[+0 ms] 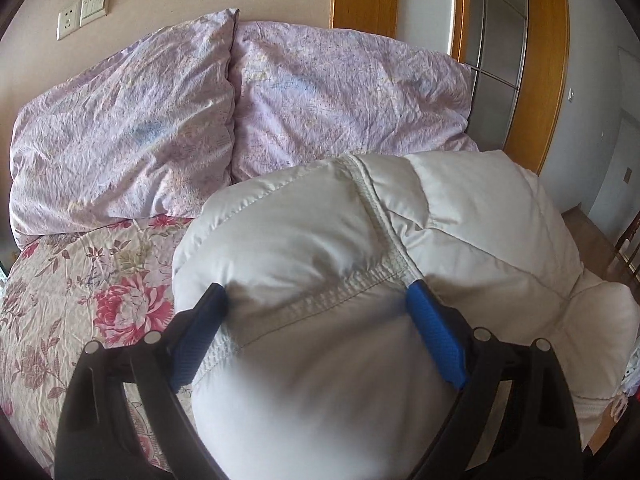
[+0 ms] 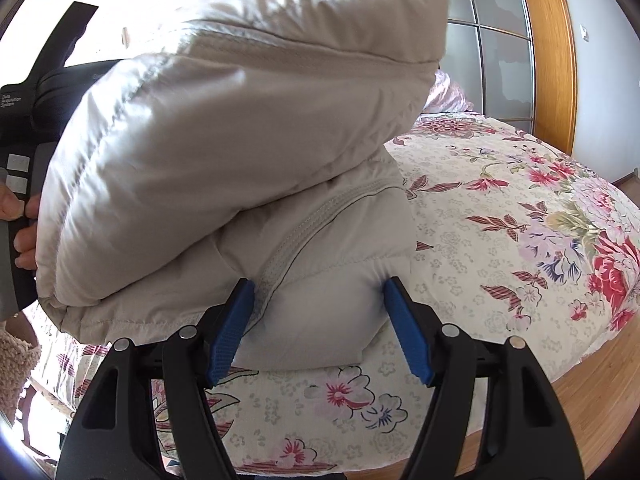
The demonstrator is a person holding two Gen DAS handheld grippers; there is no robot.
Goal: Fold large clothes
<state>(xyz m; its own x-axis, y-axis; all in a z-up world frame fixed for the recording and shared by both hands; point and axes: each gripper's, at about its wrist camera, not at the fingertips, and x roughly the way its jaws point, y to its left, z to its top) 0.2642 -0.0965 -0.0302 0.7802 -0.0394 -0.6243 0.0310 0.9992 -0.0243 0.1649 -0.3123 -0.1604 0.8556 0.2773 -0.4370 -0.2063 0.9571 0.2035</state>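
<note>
A puffy white down jacket [image 1: 340, 260] lies bundled on the floral bedspread [image 1: 80, 300]. My left gripper [image 1: 316, 296] has its blue pads pressed into the jacket on both sides of a stitched seam, squeezing a thick bulge. In the right wrist view the jacket [image 2: 240, 160] is doubled over, its upper layer lifted above the lower. My right gripper [image 2: 318, 286] clamps the lower padded edge just above the bedspread [image 2: 520, 240]. The other handle and the person's hand [image 2: 20, 216] show at the far left behind the jacket.
Two lilac pillows [image 1: 140, 128] lean against the wall at the bed's head. A wooden door frame [image 1: 540, 60] and glass-panel sliding door [image 2: 500, 40] stand beyond the bed. Wooden floor [image 2: 600, 380] runs along the bed's edge.
</note>
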